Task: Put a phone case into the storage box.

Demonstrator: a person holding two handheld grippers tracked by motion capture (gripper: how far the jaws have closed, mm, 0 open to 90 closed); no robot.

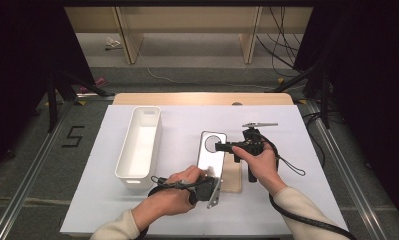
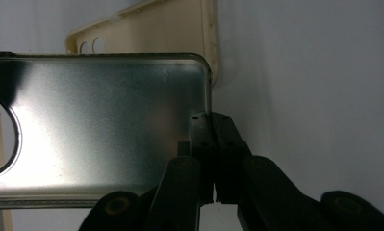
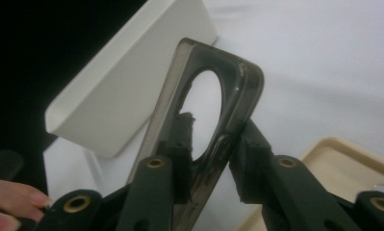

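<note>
Clear, grey-tinted phone case (image 1: 210, 152) held above the white desk (image 1: 287, 200), between the two tools, just right of the white bin (image 1: 139, 145). Left tool (image 1: 209, 189) clamped tight on the case's near edge (image 2: 199, 96), pads (image 2: 213, 144) pressed together over the rim. Right tool (image 1: 222, 146) at the far end, beside the round camera cutout (image 3: 204, 110); jaws set either side of the side wall there, both pads (image 3: 249, 144) touching it. Second case, beige (image 1: 232, 177), flat on the desk, partly under the clear one. Metal clip (image 1: 259, 124) farther back, well apart.
</note>
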